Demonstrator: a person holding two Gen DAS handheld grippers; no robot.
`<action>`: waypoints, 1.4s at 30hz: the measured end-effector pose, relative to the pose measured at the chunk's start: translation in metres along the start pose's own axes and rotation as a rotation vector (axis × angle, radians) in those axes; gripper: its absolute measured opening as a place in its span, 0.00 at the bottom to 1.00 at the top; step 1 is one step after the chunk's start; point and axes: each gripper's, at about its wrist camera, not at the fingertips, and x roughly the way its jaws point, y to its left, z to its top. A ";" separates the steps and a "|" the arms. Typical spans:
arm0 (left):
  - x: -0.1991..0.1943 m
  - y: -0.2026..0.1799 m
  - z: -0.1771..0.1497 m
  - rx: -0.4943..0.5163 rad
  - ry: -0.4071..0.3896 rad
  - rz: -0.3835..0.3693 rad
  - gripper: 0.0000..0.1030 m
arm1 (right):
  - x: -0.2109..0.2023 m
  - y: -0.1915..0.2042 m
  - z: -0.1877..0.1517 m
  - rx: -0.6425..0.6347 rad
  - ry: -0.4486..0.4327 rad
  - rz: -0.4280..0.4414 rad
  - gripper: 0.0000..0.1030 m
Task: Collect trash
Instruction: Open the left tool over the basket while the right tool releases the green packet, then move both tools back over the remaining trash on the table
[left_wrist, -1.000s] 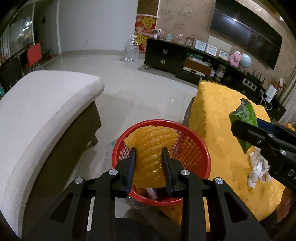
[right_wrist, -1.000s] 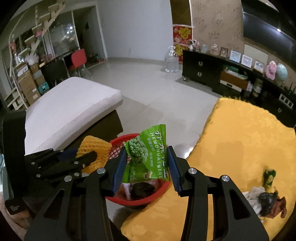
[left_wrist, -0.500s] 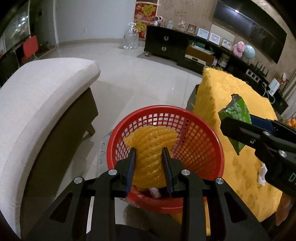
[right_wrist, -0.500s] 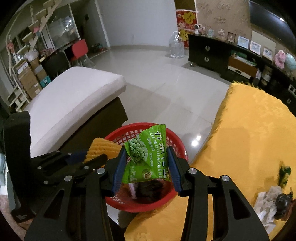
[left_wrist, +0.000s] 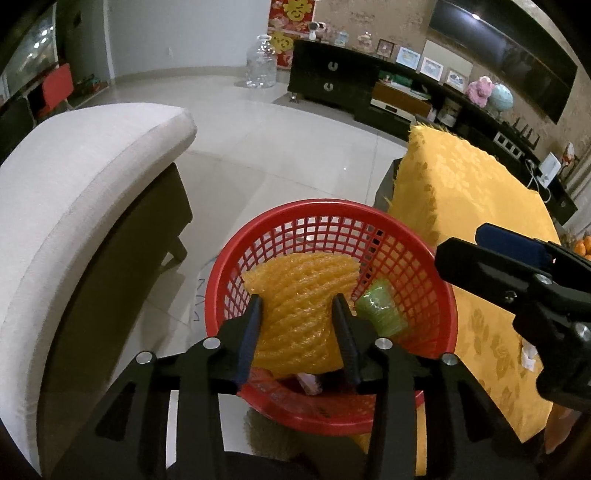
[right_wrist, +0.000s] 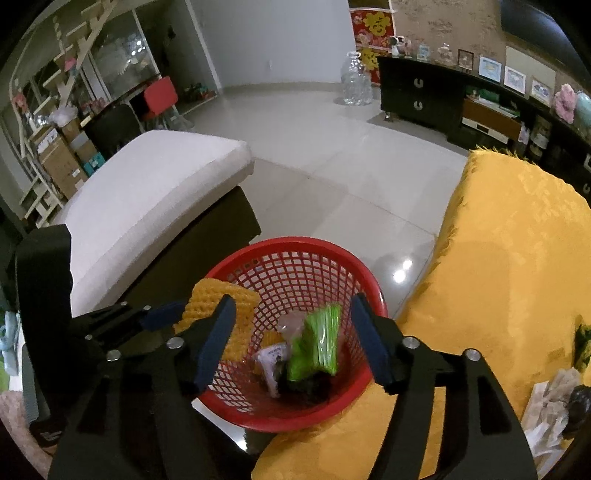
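Note:
A red mesh basket (left_wrist: 413, 254) (right_wrist: 295, 258) stands on the floor beside the yellow-covered table. My left gripper (left_wrist: 297, 310) is shut on an orange foam fruit net (left_wrist: 299, 295) and holds it over the basket; the net also shows in the right wrist view (right_wrist: 221, 299). My right gripper (right_wrist: 291, 325) is open and empty above the basket. The green snack bag (right_wrist: 317, 339) (left_wrist: 380, 310) is blurred, dropping inside the basket among other wrappers (right_wrist: 273, 358).
The yellow tablecloth (right_wrist: 509, 258) (left_wrist: 461, 192) lies right of the basket, with crumpled tissue and dark scraps (right_wrist: 554, 398) at its near right. A white cushioned bench (left_wrist: 74, 184) (right_wrist: 147, 184) stands left. Tiled floor and a dark cabinet (left_wrist: 332, 77) lie beyond.
My right gripper has opened and let go of the green snack bag, which has fallen into the basket. Both grippers have moved closer over the basket. The left still holds the foam net.

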 end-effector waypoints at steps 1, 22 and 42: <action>0.000 0.001 0.000 -0.004 0.000 0.001 0.43 | 0.000 -0.001 0.000 0.002 0.000 0.001 0.61; -0.055 -0.005 0.002 0.000 -0.127 0.017 0.69 | -0.059 -0.022 -0.011 0.029 -0.110 -0.111 0.62; -0.092 -0.078 -0.014 0.164 -0.194 -0.021 0.82 | -0.157 -0.058 -0.074 0.117 -0.262 -0.311 0.85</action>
